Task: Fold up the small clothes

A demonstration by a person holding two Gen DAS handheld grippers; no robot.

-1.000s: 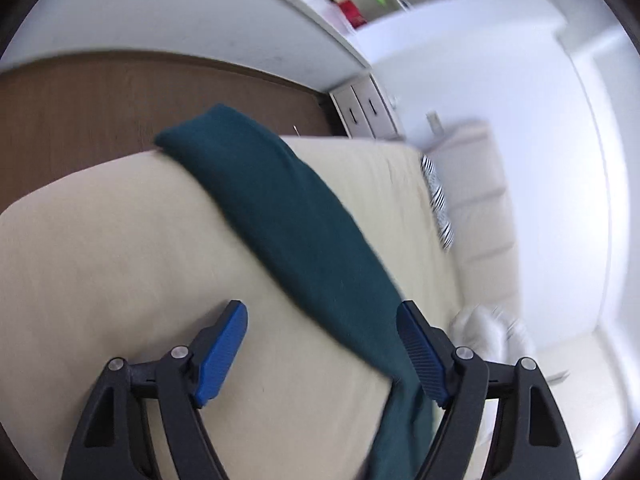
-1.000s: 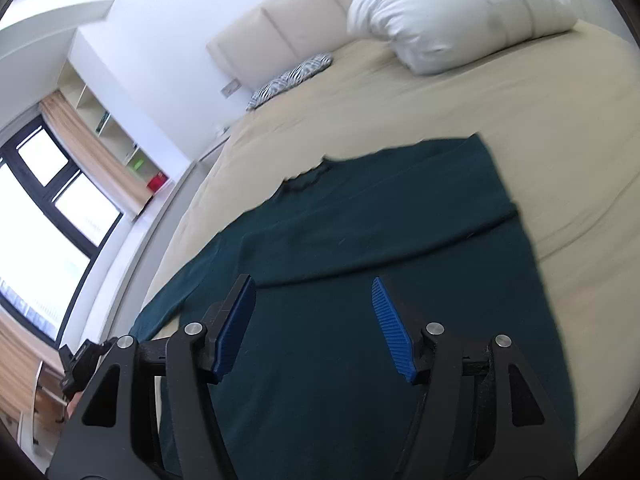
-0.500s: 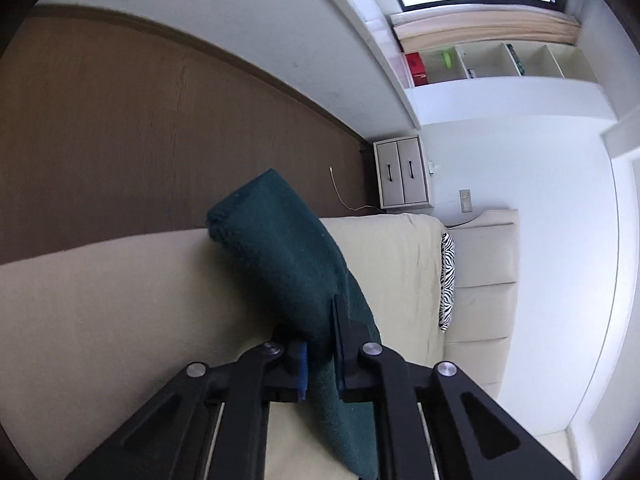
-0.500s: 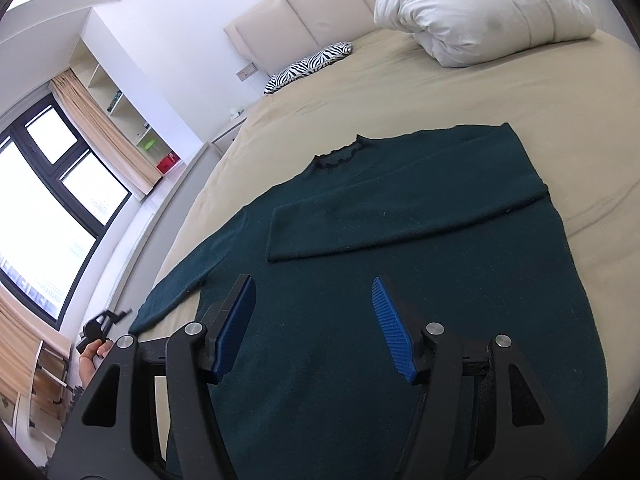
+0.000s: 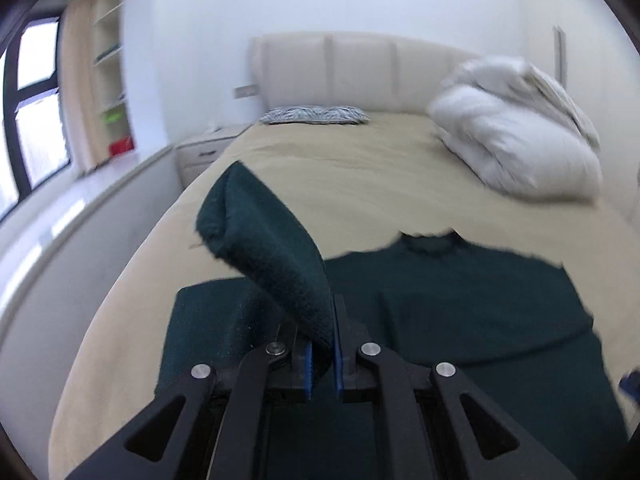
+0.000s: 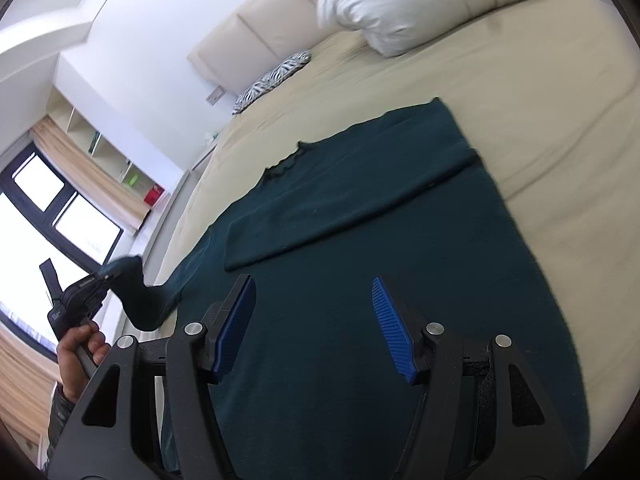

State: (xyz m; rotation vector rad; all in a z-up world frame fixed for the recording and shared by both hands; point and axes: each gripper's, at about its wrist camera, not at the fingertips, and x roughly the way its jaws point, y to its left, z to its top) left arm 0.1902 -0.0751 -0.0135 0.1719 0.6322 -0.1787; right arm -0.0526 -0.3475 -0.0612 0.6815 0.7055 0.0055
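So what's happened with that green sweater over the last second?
The left gripper, open around the sleeve a second ago, closed on it, lifted it off the bed and swung it inward above the dark green sweater. The right gripper stayed open above the sweater's body; the other sleeve remains folded across the chest.

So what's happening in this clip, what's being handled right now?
A dark green sweater lies flat on the bed, with one sleeve already folded across the chest. The left gripper is shut on the other sleeve and holds its cuff end lifted off the bed. The right gripper hovers open above the sweater's lower body, holding nothing.
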